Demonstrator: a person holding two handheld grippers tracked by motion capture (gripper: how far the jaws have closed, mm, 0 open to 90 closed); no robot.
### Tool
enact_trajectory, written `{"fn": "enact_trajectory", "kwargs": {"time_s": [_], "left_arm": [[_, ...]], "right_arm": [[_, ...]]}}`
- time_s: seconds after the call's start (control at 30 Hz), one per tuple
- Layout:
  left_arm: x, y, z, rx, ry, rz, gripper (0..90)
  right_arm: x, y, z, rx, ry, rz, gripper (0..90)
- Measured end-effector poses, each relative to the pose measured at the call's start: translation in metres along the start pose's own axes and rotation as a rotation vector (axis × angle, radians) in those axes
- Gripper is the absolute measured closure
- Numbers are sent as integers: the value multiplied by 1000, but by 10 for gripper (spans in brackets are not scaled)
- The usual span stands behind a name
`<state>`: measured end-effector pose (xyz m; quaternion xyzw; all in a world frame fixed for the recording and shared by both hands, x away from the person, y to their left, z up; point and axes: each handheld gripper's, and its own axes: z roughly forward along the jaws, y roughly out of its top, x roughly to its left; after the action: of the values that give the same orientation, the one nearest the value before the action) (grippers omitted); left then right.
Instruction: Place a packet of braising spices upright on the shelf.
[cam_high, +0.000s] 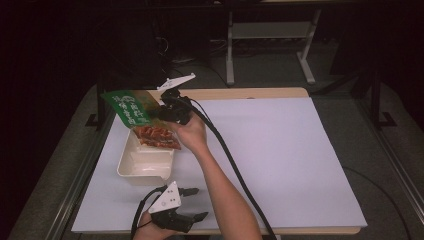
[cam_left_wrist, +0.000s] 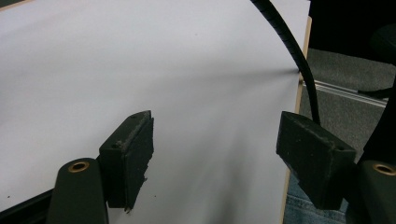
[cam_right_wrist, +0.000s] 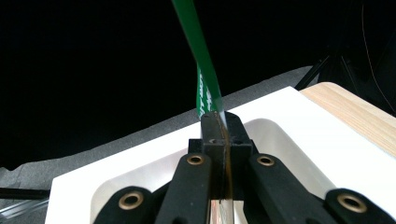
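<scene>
Overhead, glossy snack packet (cam_high: 140, 117), rectangular tub (cam_high: 145, 162)

We are holding a green snack bag (cam_high: 139, 119) in our right gripper (cam_high: 159, 113) above a cream tray (cam_high: 131, 167), while our left gripper (cam_high: 197, 203) is resting open near the table (cam_high: 280, 165) edge.
</scene>
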<state>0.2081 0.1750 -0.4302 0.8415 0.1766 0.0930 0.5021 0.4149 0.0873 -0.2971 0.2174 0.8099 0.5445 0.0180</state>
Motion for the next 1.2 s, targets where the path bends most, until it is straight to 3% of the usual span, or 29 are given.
{"fn": "enact_trajectory", "kwargs": {"time_s": [0.2,0.63,0.83,1.2], "left_arm": [[1,0,-1,8,-1,16,270],[0,-1,0,4,3,1,266],[0,-1,-1,6,4,7,266],[0,-1,0,7,4,7,266]], "right_arm": [[-2,-3,10,5,-3,9,894],[-9,-13,26,-18,-15,73,895],[-14,-20,28,-53,-27,133,895],[-19,-34,30,-64,-31,146,894]]}}
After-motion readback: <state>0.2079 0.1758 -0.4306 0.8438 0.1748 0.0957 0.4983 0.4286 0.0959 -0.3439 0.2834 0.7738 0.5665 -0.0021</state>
